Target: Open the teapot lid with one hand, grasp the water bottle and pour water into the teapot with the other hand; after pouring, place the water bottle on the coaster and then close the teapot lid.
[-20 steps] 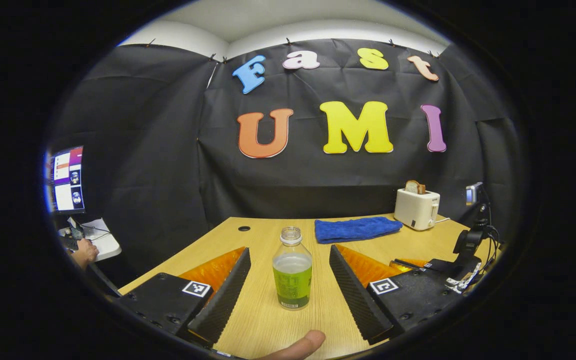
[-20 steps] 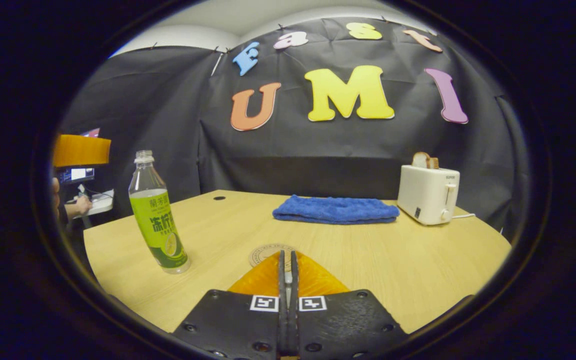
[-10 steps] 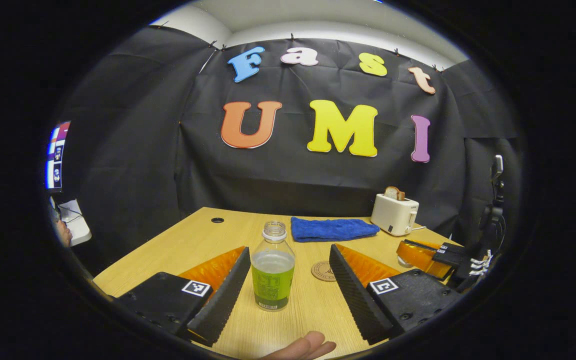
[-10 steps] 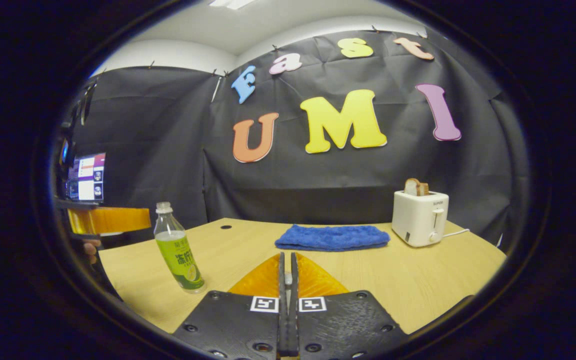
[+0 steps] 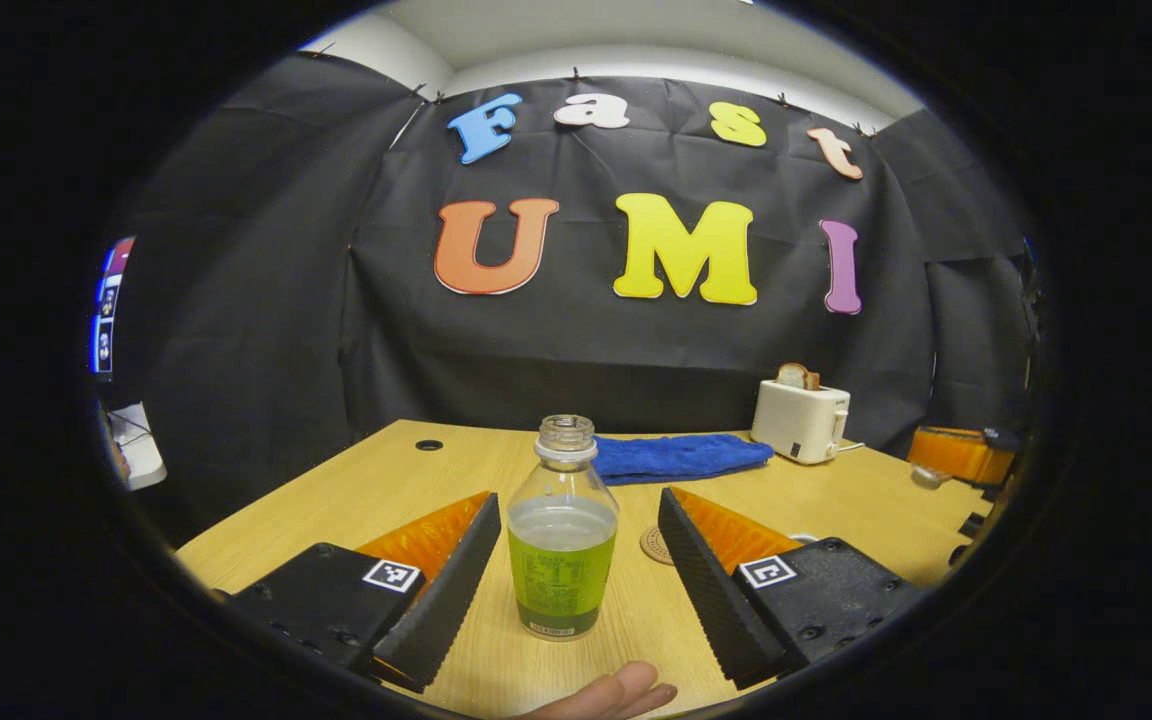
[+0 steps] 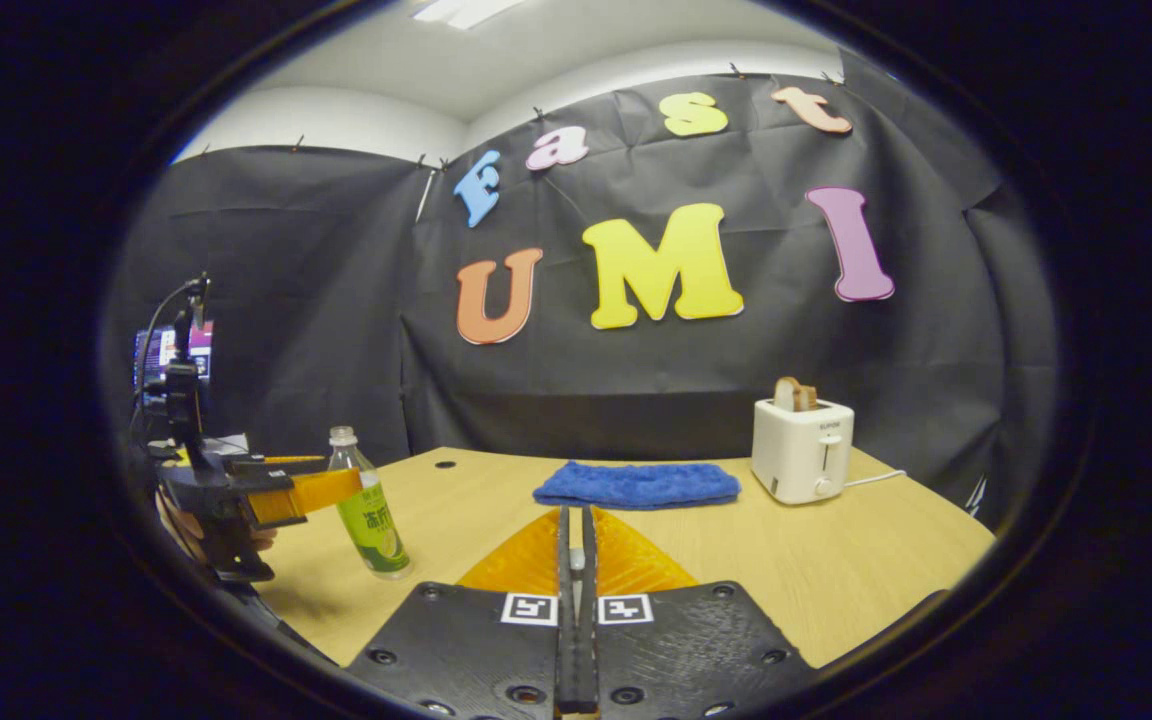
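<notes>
**Bottle standing between spread fingers of left hand-held gripper; right hand-held gripper closed on nothing**

Left hand-held gripper: fingers spread wide, one to each side of the water bottle. Neither finger touches the bottle; a gap shows on both sides. A fingertip of the person's hand shows at the bottom edge, nearer than the bottle.

Water bottle: upright on the tabletop, uncapped, green label around the lower half, partly filled with clear liquid. It stands between the left fingers, slightly nearer the left one.

Coaster: round, flat on the tabletop, just beyond the bottle and to its right, partly hidden behind the right finger of the left hand-held gripper.

Farther ahead: a folded blue towel lies on the tabletop; a white toaster with a slice of bread stands to the right of it.

Right hand-held gripper: fingers pressed together, nothing between them, held above the tabletop. From its view the bottle stands ahead on the far left, with the left hand-held gripper level with its body. The towel lies straight ahead, the toaster ahead to the right.
</notes>
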`<state>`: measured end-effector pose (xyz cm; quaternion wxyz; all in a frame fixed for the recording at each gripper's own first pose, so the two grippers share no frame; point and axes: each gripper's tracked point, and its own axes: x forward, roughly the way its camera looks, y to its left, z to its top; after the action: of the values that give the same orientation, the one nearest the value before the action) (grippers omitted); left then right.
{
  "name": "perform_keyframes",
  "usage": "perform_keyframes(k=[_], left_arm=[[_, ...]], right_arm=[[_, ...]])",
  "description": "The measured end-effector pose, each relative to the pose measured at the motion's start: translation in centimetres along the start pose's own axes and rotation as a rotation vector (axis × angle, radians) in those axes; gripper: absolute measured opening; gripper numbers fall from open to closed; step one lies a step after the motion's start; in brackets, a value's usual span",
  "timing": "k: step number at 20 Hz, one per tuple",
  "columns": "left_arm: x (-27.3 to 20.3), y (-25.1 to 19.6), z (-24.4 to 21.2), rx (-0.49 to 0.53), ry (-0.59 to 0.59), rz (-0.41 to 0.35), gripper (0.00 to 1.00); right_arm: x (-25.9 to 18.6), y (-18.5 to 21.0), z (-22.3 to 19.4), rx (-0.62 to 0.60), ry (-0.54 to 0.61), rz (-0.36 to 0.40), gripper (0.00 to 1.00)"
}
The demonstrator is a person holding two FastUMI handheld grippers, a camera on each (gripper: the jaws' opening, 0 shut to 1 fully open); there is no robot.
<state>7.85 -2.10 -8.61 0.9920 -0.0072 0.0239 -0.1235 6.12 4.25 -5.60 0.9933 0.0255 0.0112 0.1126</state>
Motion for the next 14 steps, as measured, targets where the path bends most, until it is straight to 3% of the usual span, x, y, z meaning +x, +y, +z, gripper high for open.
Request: perform_keyframes(k=[4,14], left_arm=[[1.7,0.3,-1.6,0.099,-0.031,0.042,0.99],[3.7,0.8,-3.7,0.021,-0.018,0.068,0.99]], right_arm=[[0.1,-0.4,-0.3,0.005,0.01,-0.009,0.0],[0.4,-0.7,-0.8,-0.012,0.023,-0.028,0.0]])
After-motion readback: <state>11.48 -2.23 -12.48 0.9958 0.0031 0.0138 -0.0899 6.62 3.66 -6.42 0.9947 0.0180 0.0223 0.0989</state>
